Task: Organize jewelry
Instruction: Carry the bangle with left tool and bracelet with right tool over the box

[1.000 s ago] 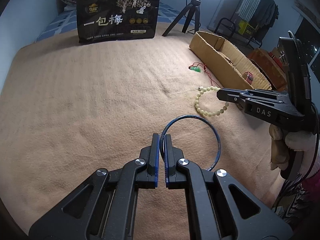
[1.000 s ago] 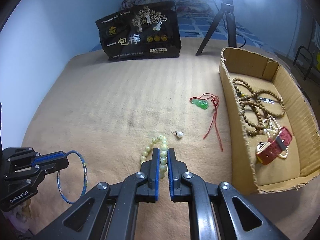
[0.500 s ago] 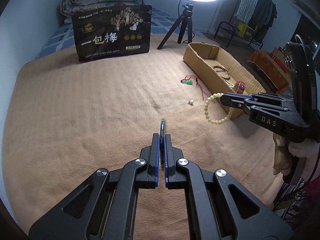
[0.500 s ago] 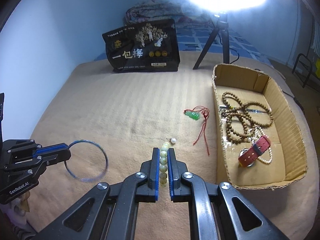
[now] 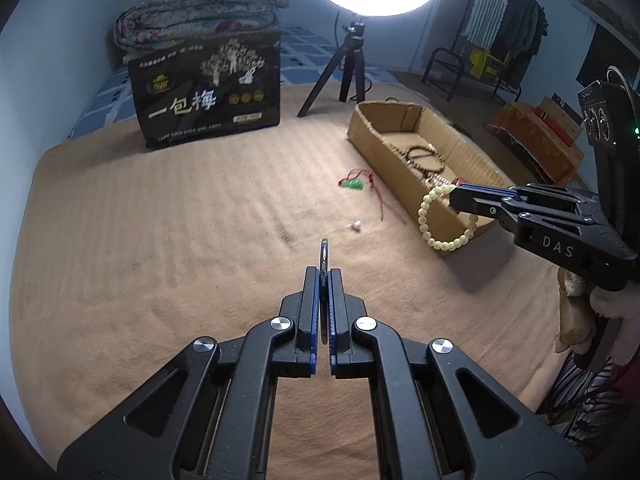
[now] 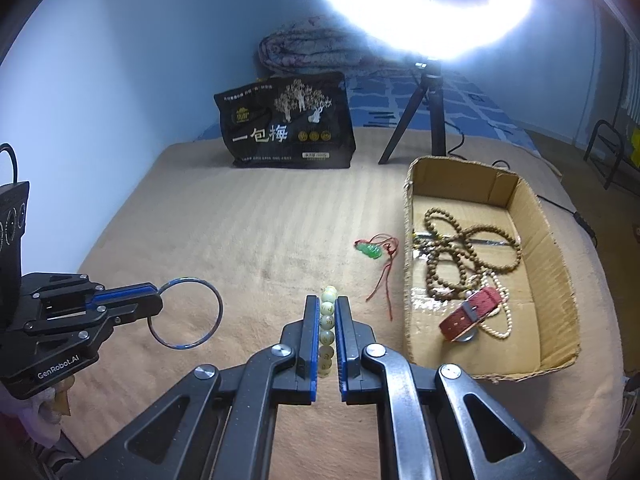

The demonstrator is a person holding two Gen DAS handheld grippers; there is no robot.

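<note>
My left gripper (image 5: 323, 274) is shut on a thin blue bangle (image 5: 323, 254), seen edge-on in its own view and as a full ring (image 6: 185, 312) in the right wrist view, lifted off the tan blanket. My right gripper (image 6: 327, 304) is shut on a pale green bead bracelet (image 6: 327, 322), which hangs as a loop (image 5: 446, 218) in the left wrist view beside the cardboard box (image 6: 556, 264). The box holds brown bead strings (image 6: 452, 256) and a red strap (image 6: 472, 314). A green pendant on red cord (image 6: 370, 250) and a small pearl earring (image 5: 356, 225) lie on the blanket.
A black snack bag (image 5: 208, 92) stands at the back of the blanket. A ring light on a tripod (image 5: 352, 64) stands behind the box. A folded quilt (image 5: 200, 12) lies beyond the bag. A gloved hand (image 5: 576, 308) holds the right gripper.
Both grippers have risen from the blanket with their pieces. The bangle turned from lying flat to edge-on in the left view. The bead bracelet now hangs free in the air near the box.
</note>
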